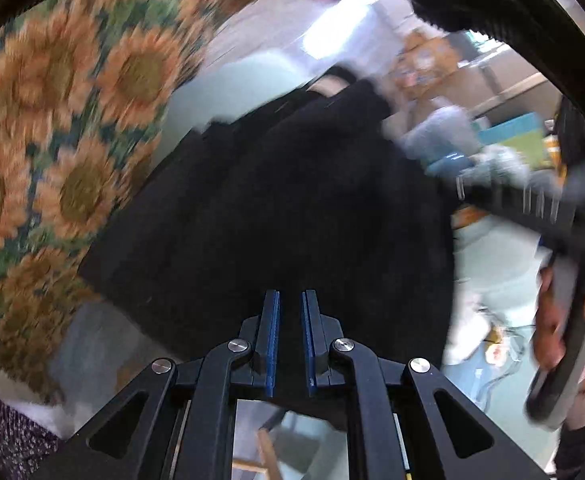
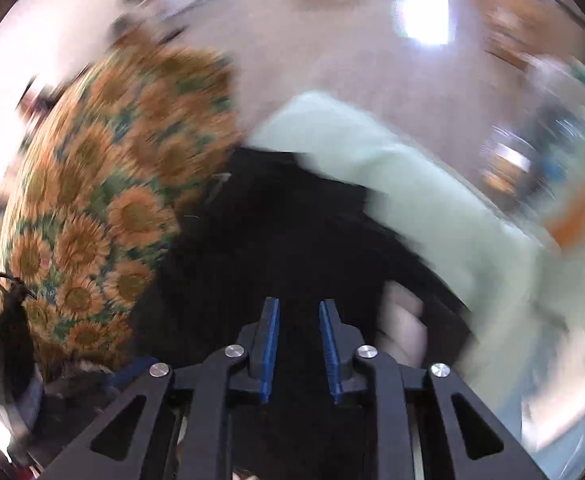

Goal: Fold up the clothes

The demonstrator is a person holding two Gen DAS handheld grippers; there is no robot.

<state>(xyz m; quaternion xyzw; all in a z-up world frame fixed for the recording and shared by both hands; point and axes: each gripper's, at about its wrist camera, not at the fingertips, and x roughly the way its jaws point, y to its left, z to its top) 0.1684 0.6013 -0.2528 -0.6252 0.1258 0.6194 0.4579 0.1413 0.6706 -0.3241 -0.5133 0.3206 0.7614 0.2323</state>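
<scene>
A black fleecy garment (image 1: pixel 292 200) fills the middle of the left wrist view and lies partly on a pale green surface (image 1: pixel 232 88). My left gripper (image 1: pixel 290 292) has its blue pads almost together, with black cloth pinched in the narrow gap. In the right wrist view the same black garment (image 2: pixel 272 240) lies under my right gripper (image 2: pixel 299 300). Its pads stand a little apart with black cloth filling the gap, but blur hides whether they press on it. Both views are motion-blurred.
A sunflower-print blanket (image 1: pixel 52 120) lies to the left of the garment, also seen as the sunflower blanket (image 2: pixel 112 200). The pale green surface (image 2: pixel 412 184) runs off to the right. A person's hand (image 1: pixel 552 320) grips a tool handle at the right edge. Cluttered room behind.
</scene>
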